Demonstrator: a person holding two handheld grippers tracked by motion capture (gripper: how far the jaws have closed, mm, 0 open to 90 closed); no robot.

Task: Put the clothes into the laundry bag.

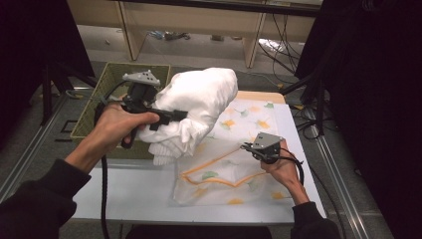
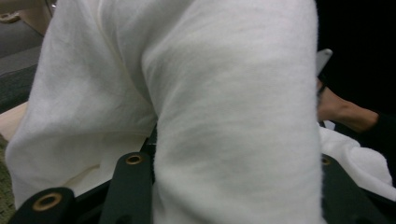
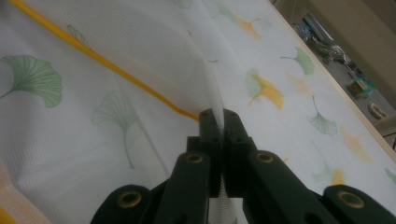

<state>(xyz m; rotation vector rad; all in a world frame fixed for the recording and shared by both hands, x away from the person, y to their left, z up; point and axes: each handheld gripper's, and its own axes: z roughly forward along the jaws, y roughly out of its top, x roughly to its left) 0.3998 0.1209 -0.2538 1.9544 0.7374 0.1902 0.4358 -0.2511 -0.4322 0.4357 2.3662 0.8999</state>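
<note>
White towel (image 1: pixel 201 102), bunched into a thick bundle, hangs in the air above the far left part of the mesh bag (image 1: pixel 224 172), held up by the left claw (image 1: pixel 174 117). Left of the bag, a woven green basket (image 1: pixel 107 84) stands at the edge of the surface (image 1: pixel 134 191), and the towel's lower folds droop down beside the basket's near corner. The person's left hand (image 1: pixel 117 127) grips the handle of that claw, with a thick black cable trailing down from it toward the near edge. In the left gripper view the towel (image 2: pixel 224 112) bulges up between the two black jaws, which are clamped on a thick fold of it and stand partly apart around the cloth.

The mesh bag lies flat on the surface, pale and see-through, printed with green and orange leaves and edged with an orange band. Its upper layer is lifted at the right side of the bag, where the right claw (image 1: pixel 247 147) pinches it. In the right gripper view the right claw (image 3: pixel 219 119) has its jaws pressed together on a thin ridge of the bag's mesh (image 3: pixel 140 70), just beside the orange band. The right hand (image 1: pixel 281 167) rests low over the bag's right edge.
</note>
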